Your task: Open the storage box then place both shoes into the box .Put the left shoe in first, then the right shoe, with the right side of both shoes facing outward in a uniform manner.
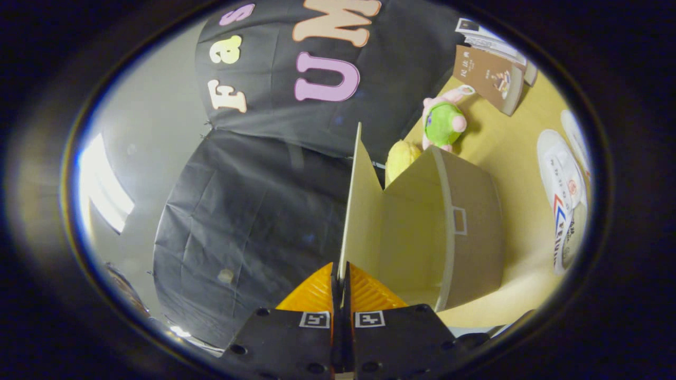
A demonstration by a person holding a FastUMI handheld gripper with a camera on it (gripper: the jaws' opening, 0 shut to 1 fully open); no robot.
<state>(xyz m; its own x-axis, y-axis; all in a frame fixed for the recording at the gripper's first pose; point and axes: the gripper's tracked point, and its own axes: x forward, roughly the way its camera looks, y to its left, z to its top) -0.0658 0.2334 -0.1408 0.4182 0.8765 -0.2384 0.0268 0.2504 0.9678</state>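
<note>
My gripper (340, 274) is shut on the thin edge of the storage box's lid (356, 211), a pale cardboard flap that stands swung up and away from the box. The view is rolled sideways. The brown cardboard box (470, 221) lies open just beyond the fingers, its pale inside showing and nothing visible in it. A small rectangular label sits on its outer wall. Two white shoes (562, 184) with red and blue markings lie on the yellow table (507, 148) past the box, one partly behind the other.
A green and pink plush toy (443, 122) and a yellow plush (400, 158) sit on the table behind the box. A brown book (488, 79) and stacked papers (491, 39) lie farther off. The black cloth wall hangs behind.
</note>
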